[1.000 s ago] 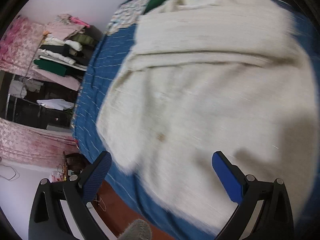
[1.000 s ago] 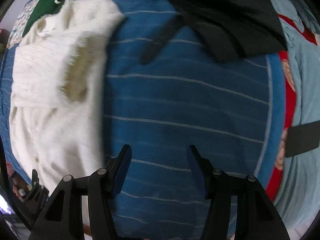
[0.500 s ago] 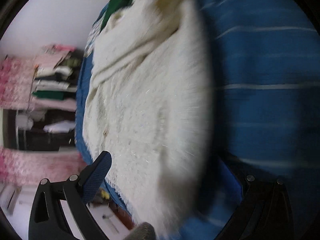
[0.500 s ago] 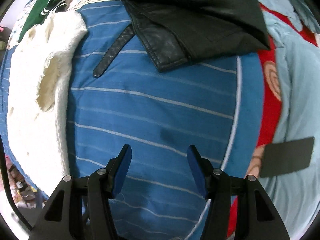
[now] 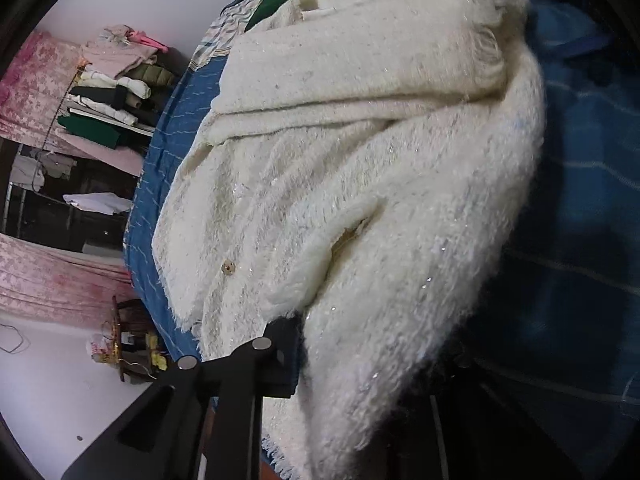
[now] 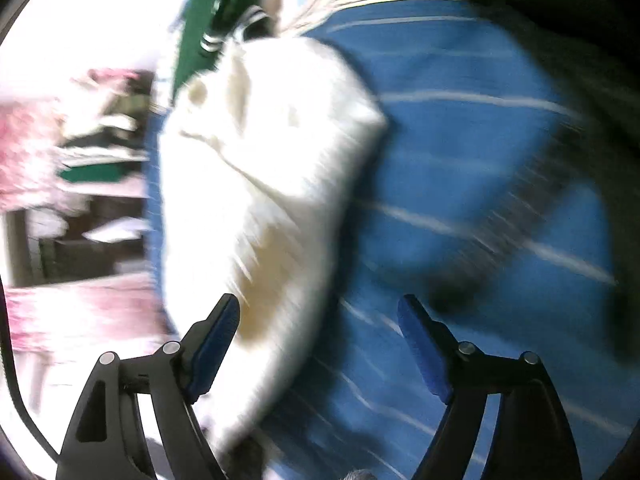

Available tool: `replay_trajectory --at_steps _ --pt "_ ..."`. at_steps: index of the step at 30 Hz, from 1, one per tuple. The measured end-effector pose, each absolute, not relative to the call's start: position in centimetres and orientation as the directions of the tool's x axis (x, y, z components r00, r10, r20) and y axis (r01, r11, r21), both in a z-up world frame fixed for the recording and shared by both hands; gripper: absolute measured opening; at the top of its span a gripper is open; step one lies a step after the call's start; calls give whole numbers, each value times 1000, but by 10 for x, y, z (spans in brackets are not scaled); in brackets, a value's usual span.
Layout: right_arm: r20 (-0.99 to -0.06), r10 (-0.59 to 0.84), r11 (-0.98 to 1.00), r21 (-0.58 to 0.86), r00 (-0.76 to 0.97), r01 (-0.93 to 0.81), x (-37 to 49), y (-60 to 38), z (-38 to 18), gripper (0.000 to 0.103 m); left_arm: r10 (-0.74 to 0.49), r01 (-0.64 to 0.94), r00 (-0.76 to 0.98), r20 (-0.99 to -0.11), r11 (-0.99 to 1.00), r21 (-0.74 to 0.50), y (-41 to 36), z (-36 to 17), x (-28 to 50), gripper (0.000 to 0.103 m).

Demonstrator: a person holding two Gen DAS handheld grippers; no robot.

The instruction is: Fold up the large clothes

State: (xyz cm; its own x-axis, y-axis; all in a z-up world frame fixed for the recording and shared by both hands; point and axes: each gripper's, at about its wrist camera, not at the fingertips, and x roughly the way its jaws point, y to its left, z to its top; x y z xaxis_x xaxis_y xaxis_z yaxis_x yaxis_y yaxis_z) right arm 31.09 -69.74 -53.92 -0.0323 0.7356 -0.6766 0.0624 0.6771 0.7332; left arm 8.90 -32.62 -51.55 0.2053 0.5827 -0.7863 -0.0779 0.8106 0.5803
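Step in hand: gripping. The left gripper (image 5: 320,360) is closing on the near hem of the fluffy cream knitted cardigan (image 5: 360,160), which lies on the blue striped bedcover (image 5: 580,200). The right gripper (image 6: 320,344) is opening, nothing pinched; next it likely needs the hem's right edge.

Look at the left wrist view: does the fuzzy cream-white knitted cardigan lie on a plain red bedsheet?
No. The fuzzy cream-white knitted cardigan lies on a blue bedsheet with thin pale stripes.

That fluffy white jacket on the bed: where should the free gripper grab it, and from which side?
Judging by its pose, the fuzzy folded edge of the white jacket beside the blue bedspread. It bulges above the sheet, so the right gripper, jaws opening, could slide in from the bedspread side. The left gripper already pinches the hem.
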Motion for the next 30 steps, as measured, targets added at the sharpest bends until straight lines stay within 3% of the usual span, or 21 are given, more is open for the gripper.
replay_trajectory --at_steps 6,7,8,10,12,22,26,30 --pt "-548 833 553 815 -78 173 324 -653 -578 82 536 -97 221 -815 844 528 -310 -499 97 15" --pt "-542 837 547 816 -82 188 326 -651 -580 67 524 -103 226 -821 851 514 -306 -496 98 15" --pt "-542 836 546 811 -80 208 327 -648 -582 44 508 -109 231 -830 861 497 -300 -492 98 15" --pt "-567 822 563 793 -60 233 326 -643 -577 30 480 -113 244 -843 877 467 -291 -484 98 15" --pt "-592 805 583 778 -39 236 327 -632 -562 25 446 -123 255 -858 895 429 -278 -472 98 15" --pt "-754 657 754 657 7 17 344 -515 -374 22 289 -225 286 -913 947 229 -142 -404 116 21" --pt "-825 566 823 565 1 -58 368 -424 -350 23 312 -314 299 -902 925 216 -67 -403 128 21" --pt "-877 479 871 481 -39 -100 396 -329 -372 23 329 -391 278 -902 897 207 5 -430 146 23"
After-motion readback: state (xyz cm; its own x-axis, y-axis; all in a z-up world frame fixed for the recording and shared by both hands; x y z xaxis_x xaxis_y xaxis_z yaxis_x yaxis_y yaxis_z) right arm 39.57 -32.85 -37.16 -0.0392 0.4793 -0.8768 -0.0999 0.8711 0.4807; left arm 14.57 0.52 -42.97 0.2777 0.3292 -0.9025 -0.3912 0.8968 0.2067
